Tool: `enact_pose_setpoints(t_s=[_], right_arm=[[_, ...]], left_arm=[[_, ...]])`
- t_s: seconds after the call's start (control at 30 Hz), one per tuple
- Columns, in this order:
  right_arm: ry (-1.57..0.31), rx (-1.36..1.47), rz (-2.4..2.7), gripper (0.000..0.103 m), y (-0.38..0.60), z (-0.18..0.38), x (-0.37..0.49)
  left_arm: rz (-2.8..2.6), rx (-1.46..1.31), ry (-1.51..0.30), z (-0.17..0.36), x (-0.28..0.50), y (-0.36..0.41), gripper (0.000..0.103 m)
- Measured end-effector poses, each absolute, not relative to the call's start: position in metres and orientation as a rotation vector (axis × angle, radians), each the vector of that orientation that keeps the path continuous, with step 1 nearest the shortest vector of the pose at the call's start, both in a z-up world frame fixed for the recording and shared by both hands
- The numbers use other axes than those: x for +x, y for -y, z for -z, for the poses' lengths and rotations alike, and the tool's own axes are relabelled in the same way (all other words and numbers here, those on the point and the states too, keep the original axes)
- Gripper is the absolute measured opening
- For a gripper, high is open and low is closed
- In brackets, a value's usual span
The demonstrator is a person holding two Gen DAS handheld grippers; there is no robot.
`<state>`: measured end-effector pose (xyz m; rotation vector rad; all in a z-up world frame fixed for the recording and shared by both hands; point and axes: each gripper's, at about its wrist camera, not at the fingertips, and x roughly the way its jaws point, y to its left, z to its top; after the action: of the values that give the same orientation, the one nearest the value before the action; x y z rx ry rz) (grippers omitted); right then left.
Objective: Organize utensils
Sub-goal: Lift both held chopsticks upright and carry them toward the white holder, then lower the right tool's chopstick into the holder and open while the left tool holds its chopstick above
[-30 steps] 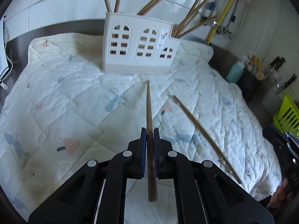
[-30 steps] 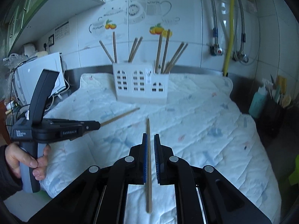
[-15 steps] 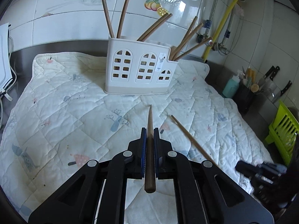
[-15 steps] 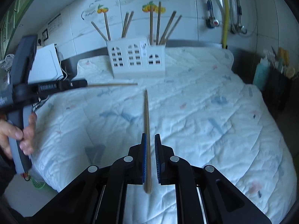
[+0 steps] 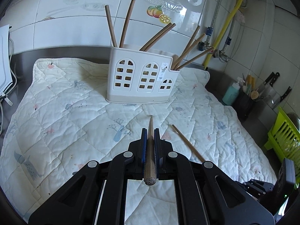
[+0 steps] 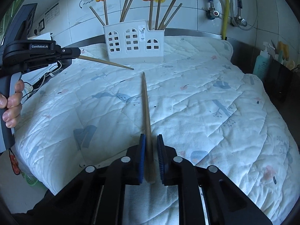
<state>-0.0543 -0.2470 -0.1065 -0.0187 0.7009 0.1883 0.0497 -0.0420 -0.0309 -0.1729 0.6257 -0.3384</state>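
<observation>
A white utensil holder [image 5: 142,76] with window cut-outs stands at the back of the quilted cloth and holds several wooden chopsticks [image 5: 127,22]. It also shows in the right wrist view [image 6: 134,43]. My left gripper [image 5: 150,131] is shut on a chopstick [image 5: 149,150] that points at the holder. My right gripper [image 6: 151,136] has its jaws slightly apart around a second chopstick [image 6: 146,108], which also shows in the left wrist view [image 5: 187,142]. The left gripper with its chopstick appears at the left of the right wrist view [image 6: 76,53].
A white quilted cloth [image 5: 56,121] covers the steel counter. A teal bottle [image 5: 231,93], a dark utensil pot and knives stand at the right. A green rack [image 5: 283,136] is at the far right. Cables lie at the left edge [image 5: 5,93].
Both grippers rose and tilted up toward the holder. The left gripper's chopstick now points more steeply forward. The right gripper's jaws have parted a little around its chopstick.
</observation>
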Motion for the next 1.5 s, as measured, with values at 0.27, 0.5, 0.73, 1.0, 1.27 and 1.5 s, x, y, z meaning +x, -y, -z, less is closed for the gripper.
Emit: enact_pose_setpoints(t_s=[0.27,0.5,0.73,1.0,1.27,1.5], right_arm=[[-0.579,-0.024,-0.198,0.007,0.251,0.068,-0.064],[-0.441,-0.022,-0.247,0.007,0.252,0.011,-0.064],[-0.429,0.004,-0.317,0.007,0.252,-0.036,-0.029],[-0.369,-0.015,-0.376,0.007,0.259,-0.122,0.032],[-0.217,0.009,-0.417,0.007,0.249,-0.204,0.09],[-0.168,0.0,-0.345,0.007,0.235,-0.21,0.15]], left_arm=[[0.351,-0.207,-0.61,0.019,0.049,0.032,0.005],[0.368,-0.206,-0.591,0.004,0.049,0.028,0.005],[0.385,-0.193,-0.591,-0.007,0.058,0.026,0.005],[0.403,-0.161,-0.56,-0.032,0.066,0.025,0.005],[0.404,-0.141,-0.51,-0.064,0.081,0.021,0.005],[0.398,-0.113,-0.44,-0.099,0.093,0.017,0.005]])
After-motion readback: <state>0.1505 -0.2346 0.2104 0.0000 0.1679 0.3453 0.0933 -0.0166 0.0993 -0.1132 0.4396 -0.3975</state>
